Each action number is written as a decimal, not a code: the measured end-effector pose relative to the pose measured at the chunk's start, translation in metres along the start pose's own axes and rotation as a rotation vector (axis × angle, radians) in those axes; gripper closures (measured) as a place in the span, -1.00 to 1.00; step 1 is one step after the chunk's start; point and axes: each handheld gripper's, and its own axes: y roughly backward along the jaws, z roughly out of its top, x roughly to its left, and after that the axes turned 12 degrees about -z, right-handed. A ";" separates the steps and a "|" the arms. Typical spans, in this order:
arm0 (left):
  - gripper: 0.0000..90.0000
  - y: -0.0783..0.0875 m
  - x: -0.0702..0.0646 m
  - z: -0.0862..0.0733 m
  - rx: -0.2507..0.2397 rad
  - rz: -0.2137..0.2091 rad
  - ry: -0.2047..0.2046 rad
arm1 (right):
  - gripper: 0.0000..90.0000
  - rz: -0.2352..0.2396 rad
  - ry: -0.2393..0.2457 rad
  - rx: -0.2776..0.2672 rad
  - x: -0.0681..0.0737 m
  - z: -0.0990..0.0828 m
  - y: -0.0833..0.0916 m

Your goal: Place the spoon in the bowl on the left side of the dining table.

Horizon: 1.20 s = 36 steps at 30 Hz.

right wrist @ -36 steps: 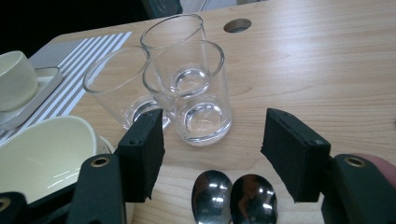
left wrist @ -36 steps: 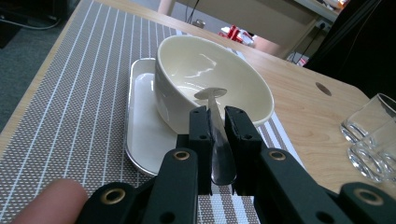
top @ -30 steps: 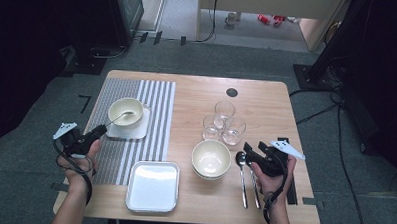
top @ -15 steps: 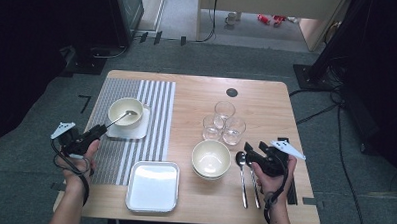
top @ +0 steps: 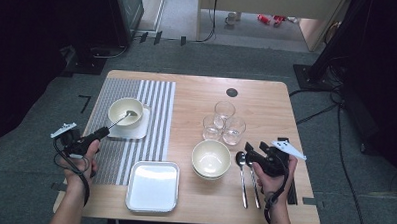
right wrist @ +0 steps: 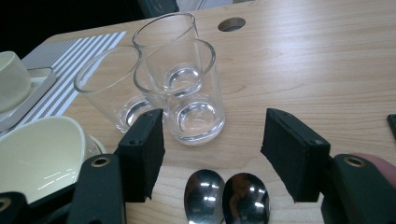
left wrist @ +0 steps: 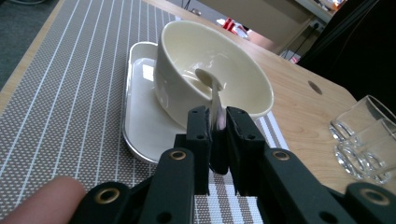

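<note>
Left gripper (left wrist: 215,123): jaws have just been closing, pads clamped on spoon (left wrist: 215,100) handle.
Spoon: bowl end rests inside cream bowl (left wrist: 212,77); tilt hard to judge.
Cream bowl: on small tray (left wrist: 140,109), on striped mat (left wrist: 70,93).
Right gripper (right wrist: 212,151): jaws apart, nothing between; hovers over two spoons (right wrist: 226,198).
Beyond: three glasses (right wrist: 180,84); stacked bowls (top: 211,158); empty tray (top: 153,186) at front.

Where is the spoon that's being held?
In the high view, the spoon is at the table's left side, its tip inside the cream bowl on the small tray, its handle pinched by the left gripper.
</note>
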 end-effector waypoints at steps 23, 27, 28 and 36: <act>0.43 -0.010 -0.020 -0.005 0.056 0.068 -0.259 | -0.13 -0.004 0.002 0.010 0.001 -0.001 -0.001; 0.52 -0.008 -0.014 -0.002 0.033 0.092 -0.219 | -0.13 -0.004 -0.001 0.009 0.001 -0.001 -0.001; 0.53 -0.007 -0.012 -0.001 0.028 0.100 -0.210 | -0.13 -0.003 0.000 0.010 0.001 -0.001 -0.001; 0.85 -0.014 -0.002 0.009 0.003 0.113 -0.191 | -0.12 -0.003 0.000 0.014 0.000 -0.001 -0.003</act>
